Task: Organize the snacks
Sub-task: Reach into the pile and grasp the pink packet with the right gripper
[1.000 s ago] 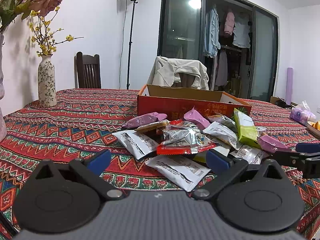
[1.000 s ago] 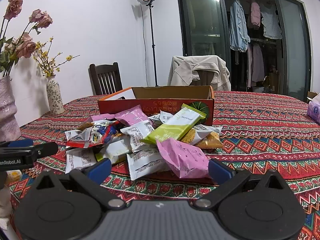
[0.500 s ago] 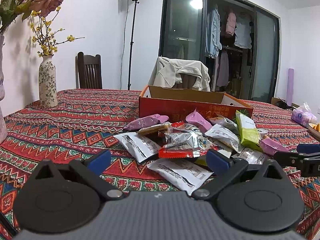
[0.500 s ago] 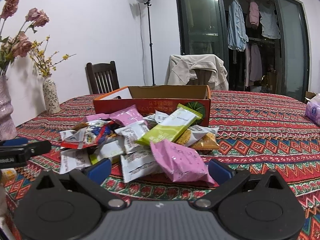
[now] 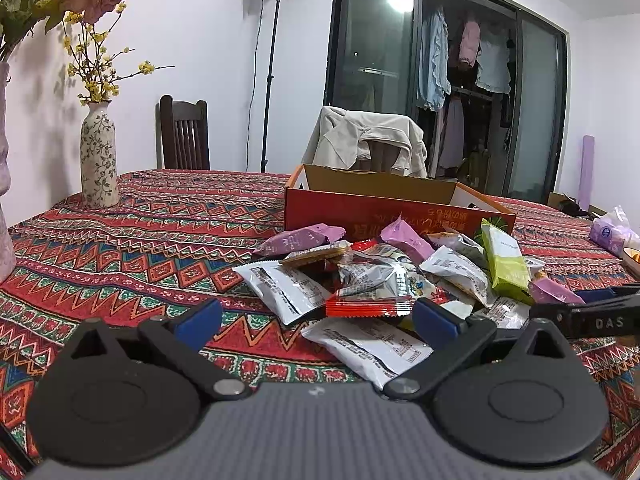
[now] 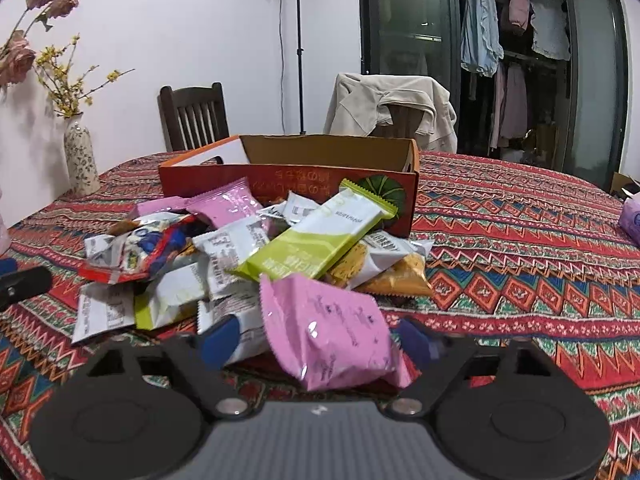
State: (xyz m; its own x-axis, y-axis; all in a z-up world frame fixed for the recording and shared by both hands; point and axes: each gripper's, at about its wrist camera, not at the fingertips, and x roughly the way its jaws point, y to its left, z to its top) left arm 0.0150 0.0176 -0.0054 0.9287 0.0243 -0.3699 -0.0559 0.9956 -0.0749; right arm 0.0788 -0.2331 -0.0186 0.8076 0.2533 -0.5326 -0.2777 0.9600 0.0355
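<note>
Now the right gripper [image 6: 316, 338] is on the near edge of the snack pile, its jaws just narrowed in around a pink packet [image 6: 332, 332], which sits between the blue fingertips [image 6: 220, 338]; whether they press it yet, I cannot tell. Just beyond lies a green packet [image 6: 320, 238] slanting up against the cardboard box [image 6: 288, 178], with an orange packet [image 6: 400, 272] to its right. Over on the left, the left gripper [image 5: 316, 316] hangs with its jaws spread wide and nothing between them, a white packet [image 5: 372, 346] on the tablecloth [image 5: 140, 248] ahead. Far left stands a vase [image 5: 98, 160].
</note>
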